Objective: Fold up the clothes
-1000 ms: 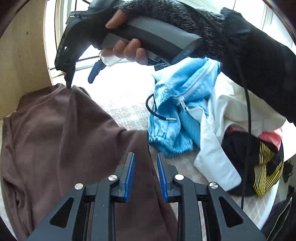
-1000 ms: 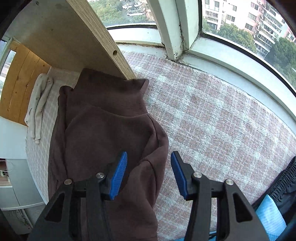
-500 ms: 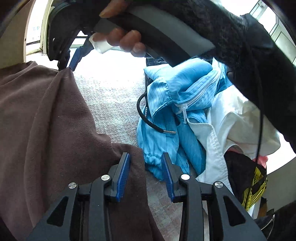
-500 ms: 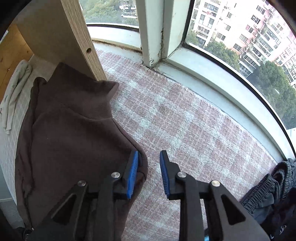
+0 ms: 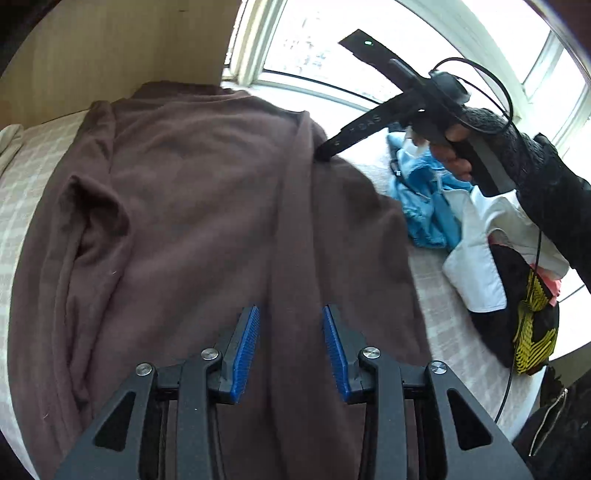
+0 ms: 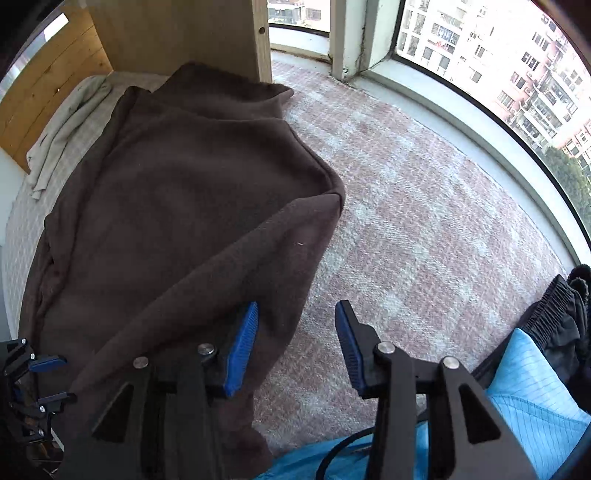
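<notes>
A brown sweater [image 5: 192, 221] lies on the checked cover [image 6: 424, 229], with its right side folded over the body in a long ridge. My left gripper [image 5: 291, 347] hovers open just above that ridge near the hem, its blue pads apart on either side. My right gripper [image 6: 295, 347] is open at the folded edge of the sweater [image 6: 192, 206]: its left pad is over the fabric and its right pad over the cover. In the left wrist view, the right gripper's black tip [image 5: 325, 151] touches the sweater near the shoulder, held by a hand in a dark sleeve.
A pile of clothes sits to the right: a blue garment [image 5: 424, 206], a white one [image 5: 476, 273] and a black-and-yellow one [image 5: 532, 332]. A wooden panel [image 6: 177, 33] and window frame [image 6: 347, 44] bound the far side. A beige cloth [image 6: 62, 136] lies at far left.
The right gripper, nearly shut on the sweater's edge half a second ago, now stands wide open. Both grippers have drawn back, and the sweater's right side now lies folded over the body.
</notes>
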### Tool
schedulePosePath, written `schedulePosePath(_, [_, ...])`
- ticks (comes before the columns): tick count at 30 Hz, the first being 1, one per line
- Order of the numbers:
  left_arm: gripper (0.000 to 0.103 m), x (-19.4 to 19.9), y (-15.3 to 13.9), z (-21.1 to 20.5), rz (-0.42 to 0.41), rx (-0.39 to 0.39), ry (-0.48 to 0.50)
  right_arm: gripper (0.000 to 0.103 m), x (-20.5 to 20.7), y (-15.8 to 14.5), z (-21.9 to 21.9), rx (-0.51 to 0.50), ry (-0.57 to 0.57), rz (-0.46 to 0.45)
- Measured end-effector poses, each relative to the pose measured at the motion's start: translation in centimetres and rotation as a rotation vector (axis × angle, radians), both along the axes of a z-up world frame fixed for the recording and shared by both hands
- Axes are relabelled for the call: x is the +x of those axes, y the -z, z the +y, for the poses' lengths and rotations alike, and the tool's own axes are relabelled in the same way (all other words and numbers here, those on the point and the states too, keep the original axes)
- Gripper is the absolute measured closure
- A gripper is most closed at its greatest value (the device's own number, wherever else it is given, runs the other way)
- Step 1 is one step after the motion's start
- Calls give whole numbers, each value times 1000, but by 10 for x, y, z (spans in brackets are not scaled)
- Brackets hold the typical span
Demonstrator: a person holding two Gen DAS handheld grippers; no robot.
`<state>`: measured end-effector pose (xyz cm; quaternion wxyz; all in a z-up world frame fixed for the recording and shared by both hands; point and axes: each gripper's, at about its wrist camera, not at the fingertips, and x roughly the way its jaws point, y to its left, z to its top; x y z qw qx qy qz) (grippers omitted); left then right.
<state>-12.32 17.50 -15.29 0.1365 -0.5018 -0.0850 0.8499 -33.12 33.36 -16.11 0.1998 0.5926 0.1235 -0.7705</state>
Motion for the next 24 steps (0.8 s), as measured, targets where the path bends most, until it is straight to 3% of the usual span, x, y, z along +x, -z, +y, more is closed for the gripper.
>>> schedulePosePath(5, [69,54,-26,-23,43,-12,-70,61,53,6,-23,11,-131,-26])
schedulePosePath(10, [69,116,-52,-4,67,45,13,61,95,12,-36,53,-221,-16])
schedulePosePath(13, [69,145,-42,12,23,37,59,59,96,12,-25,141,-184,66])
schedulePosePath(16, [70,175,-36,23,-9,21,79,59,101,-4,-9,40,-124,24])
schedulePosePath(19, [70,196,-30,42,-9,102,128,59,112,-10,-9,17,-128,22])
schedulePosePath(24, [70,217,4,77,-95,123,199,59,106,-8,7,162,-97,1])
